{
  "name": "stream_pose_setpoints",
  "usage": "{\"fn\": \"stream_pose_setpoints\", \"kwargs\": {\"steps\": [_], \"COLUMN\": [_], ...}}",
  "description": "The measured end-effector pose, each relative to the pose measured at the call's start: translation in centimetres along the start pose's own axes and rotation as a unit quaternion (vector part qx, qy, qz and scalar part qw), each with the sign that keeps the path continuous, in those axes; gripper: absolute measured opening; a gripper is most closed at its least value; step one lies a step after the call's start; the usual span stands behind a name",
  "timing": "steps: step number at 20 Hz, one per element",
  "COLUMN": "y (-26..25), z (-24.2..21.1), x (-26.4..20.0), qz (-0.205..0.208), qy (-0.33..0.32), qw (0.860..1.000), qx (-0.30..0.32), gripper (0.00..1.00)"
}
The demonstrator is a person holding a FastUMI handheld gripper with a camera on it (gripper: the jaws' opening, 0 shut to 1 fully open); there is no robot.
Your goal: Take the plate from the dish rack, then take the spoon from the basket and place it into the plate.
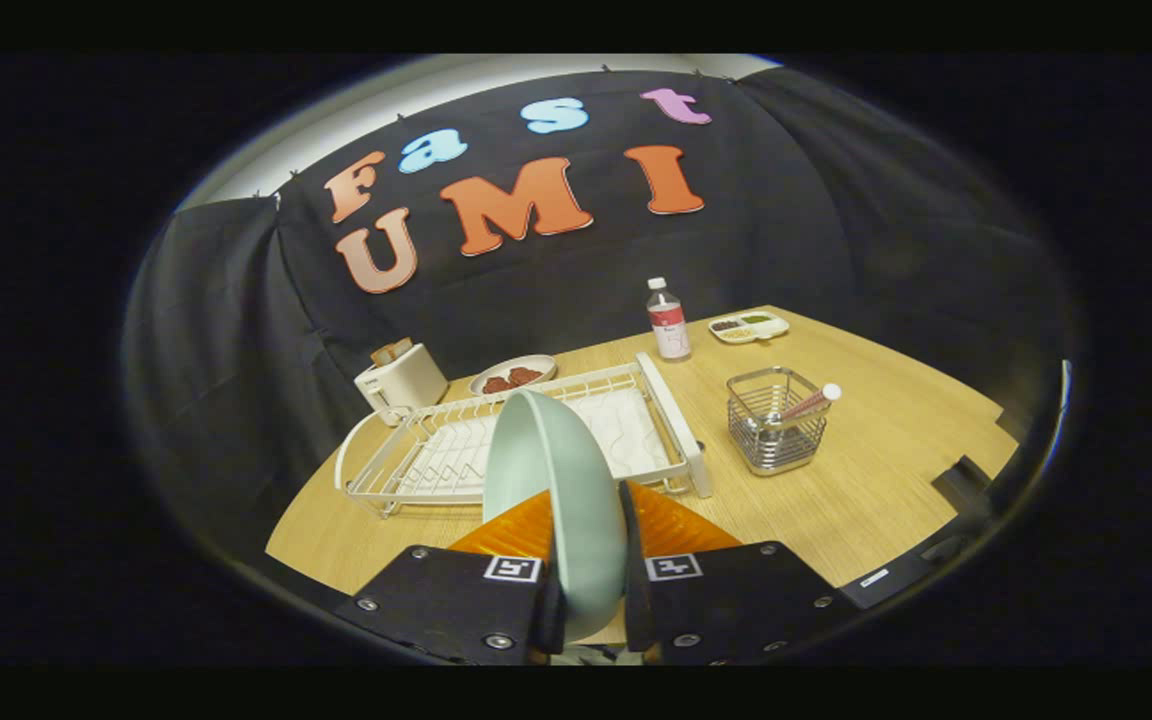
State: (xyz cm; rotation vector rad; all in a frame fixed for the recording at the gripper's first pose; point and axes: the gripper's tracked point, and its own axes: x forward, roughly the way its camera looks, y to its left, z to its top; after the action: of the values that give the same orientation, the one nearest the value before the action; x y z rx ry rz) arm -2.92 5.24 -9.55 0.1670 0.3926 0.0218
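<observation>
A pale green plate (561,480) stands on edge between my two fingers, and my gripper (586,555) is shut on its rim. It is lifted above the wooden table (866,480), in front of the white wire dish rack (626,395). The rack holds no other dishes that I can see. To the right of the rack stands a square wire basket (774,435) with a spoon (811,402) leaning in it, its white-tipped handle sticking out toward the right. The basket lies beyond my fingers, to their right.
Behind the rack sit a white toaster (401,380) and a plate of dark red food (513,376). A water bottle (668,320) and a small divided dish (748,326) stand at the table's far side. Bare tabletop lies right of the basket.
</observation>
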Motion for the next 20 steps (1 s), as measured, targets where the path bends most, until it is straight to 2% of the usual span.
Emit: {"fn": "stream_pose_setpoints", "kwargs": {"steps": [8, 16, 20], "y": [-1.9, -3.2, -3.9], "z": [-5.8, -7.9, -8.5], "x": [0.6, 1.6, 1.9], "qz": [0.017, 0.032, 0.027], "qy": [0.046, 0.088, 0.104], "qw": [0.996, 0.980, 0.979], "qx": [0.076, 0.176, 0.174], "gripper": [0.24, 0.25, 0.28]}}
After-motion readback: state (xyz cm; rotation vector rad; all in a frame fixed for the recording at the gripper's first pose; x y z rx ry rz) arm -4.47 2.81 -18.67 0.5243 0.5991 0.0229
